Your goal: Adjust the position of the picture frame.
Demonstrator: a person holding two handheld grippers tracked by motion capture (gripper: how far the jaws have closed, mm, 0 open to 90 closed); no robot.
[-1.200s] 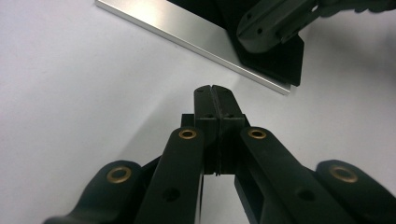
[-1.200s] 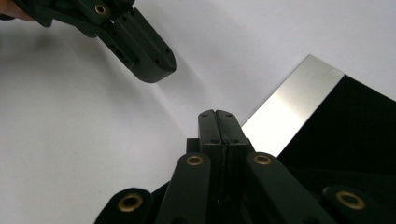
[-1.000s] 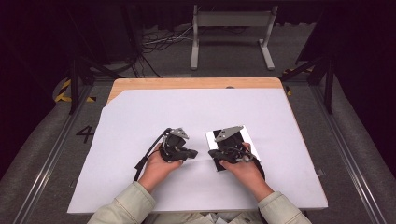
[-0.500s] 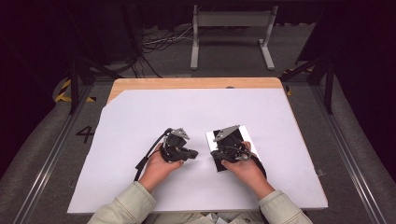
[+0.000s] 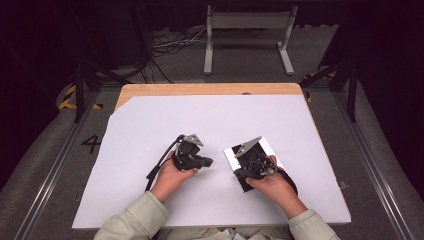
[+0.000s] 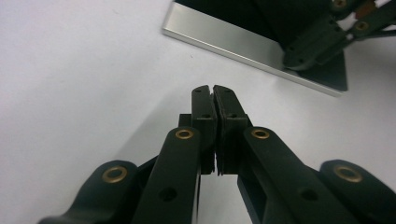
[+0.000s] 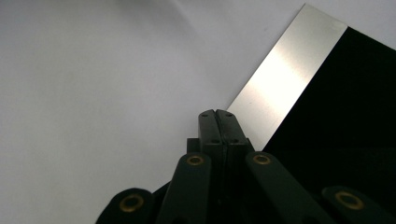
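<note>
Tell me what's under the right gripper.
Under the right gripper lies a flat black panel with a silver edge, on the white table cover. The hand and gripper cover much of the panel.

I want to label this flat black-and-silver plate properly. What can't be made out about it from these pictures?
- High view: the right gripper and hand cover most of the plate, hiding its outline.
- Right gripper view: the plate runs off the right edge; its black face shows no detail.
- Left gripper view: the top edge cuts the plate.
</note>
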